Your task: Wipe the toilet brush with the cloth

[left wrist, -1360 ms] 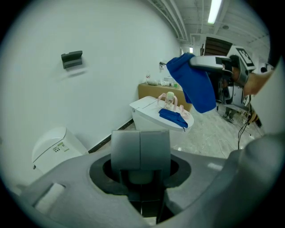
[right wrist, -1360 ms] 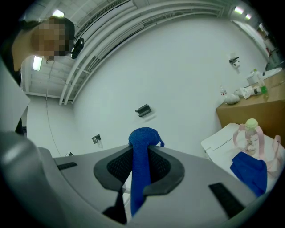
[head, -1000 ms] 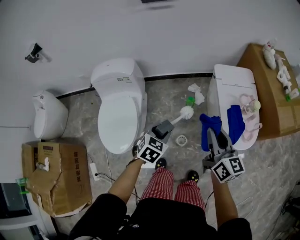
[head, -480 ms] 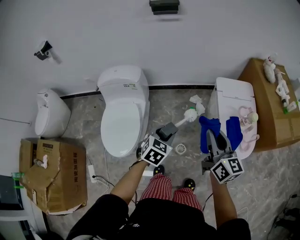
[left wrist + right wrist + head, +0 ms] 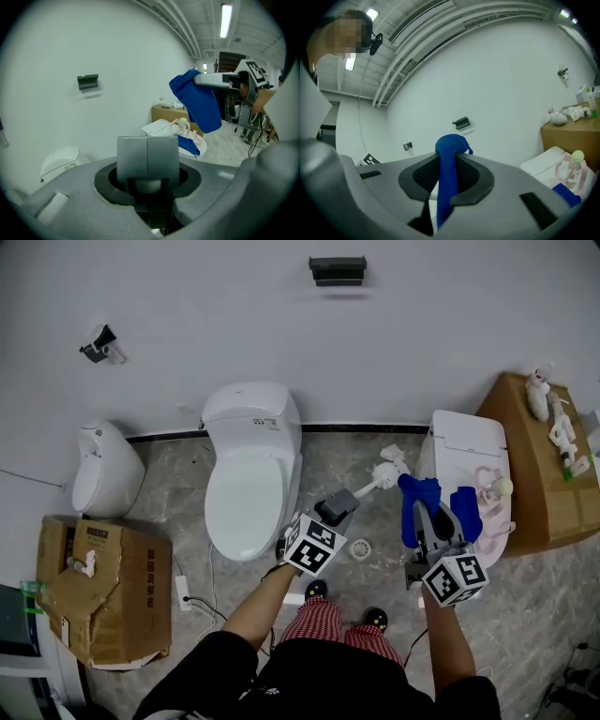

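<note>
The left gripper (image 5: 343, 500) has its jaws clamped on the toilet brush (image 5: 373, 479), while the right gripper (image 5: 428, 512) has its jaws pinching the cloth (image 5: 415, 495); the cardboard box (image 5: 127, 601) holds a white object (image 5: 83, 565).

Brush (image 5: 377, 478) & cloth (image 5: 418, 504) higher

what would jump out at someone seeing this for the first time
The bright blue cloth stands out most, clamped in the right gripper and hanging down at centre right of the head view. Just left of it, the left gripper holds a white toilet brush, with the brush head pointing away towards the wall. Behind them, a white toilet stands against that wall.
</note>
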### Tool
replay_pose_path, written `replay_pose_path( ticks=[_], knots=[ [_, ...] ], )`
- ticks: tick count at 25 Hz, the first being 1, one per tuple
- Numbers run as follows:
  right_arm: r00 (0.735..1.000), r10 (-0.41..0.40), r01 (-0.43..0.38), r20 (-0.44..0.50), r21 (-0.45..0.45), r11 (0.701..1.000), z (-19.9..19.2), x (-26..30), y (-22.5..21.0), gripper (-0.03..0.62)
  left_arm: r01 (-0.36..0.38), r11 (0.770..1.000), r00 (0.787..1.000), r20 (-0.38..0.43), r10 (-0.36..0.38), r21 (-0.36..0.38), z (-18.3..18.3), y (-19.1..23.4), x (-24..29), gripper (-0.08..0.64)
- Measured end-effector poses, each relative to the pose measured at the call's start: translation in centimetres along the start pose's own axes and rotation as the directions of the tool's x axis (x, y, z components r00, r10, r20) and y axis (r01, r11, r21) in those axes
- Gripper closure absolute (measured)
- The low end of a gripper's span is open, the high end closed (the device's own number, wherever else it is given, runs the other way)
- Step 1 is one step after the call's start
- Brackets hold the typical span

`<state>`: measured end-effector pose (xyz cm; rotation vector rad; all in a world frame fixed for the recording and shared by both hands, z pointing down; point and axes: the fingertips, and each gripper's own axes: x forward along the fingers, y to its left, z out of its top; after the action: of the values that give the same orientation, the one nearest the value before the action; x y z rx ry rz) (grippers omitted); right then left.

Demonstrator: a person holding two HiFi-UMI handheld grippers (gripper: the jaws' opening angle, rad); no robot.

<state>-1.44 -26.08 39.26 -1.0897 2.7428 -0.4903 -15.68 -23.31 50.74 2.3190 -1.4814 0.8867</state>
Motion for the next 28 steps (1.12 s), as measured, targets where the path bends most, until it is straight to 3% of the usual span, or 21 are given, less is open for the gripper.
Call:
replay_pose_path(
  ticks=[7, 28],
  knots=[
    [0.999, -0.029, 0.029, -0.017, -0.014, 0.999, 0.7, -0.2, -0.2, 0.528, -0.018, 1.000, 1.000, 0.019, 0.018, -0.007, 0.7, 0.4, -1.0, 0.400],
    [0.998, 0.069, -0.069, -0.007, -0.010, 0.998, 2.0, 1.9, 2.8, 0.528, -0.063, 0.993, 0.992, 0.101, 0.074, -0.102, 2.4, 1.6, -4.5, 0.400]
  ],
)
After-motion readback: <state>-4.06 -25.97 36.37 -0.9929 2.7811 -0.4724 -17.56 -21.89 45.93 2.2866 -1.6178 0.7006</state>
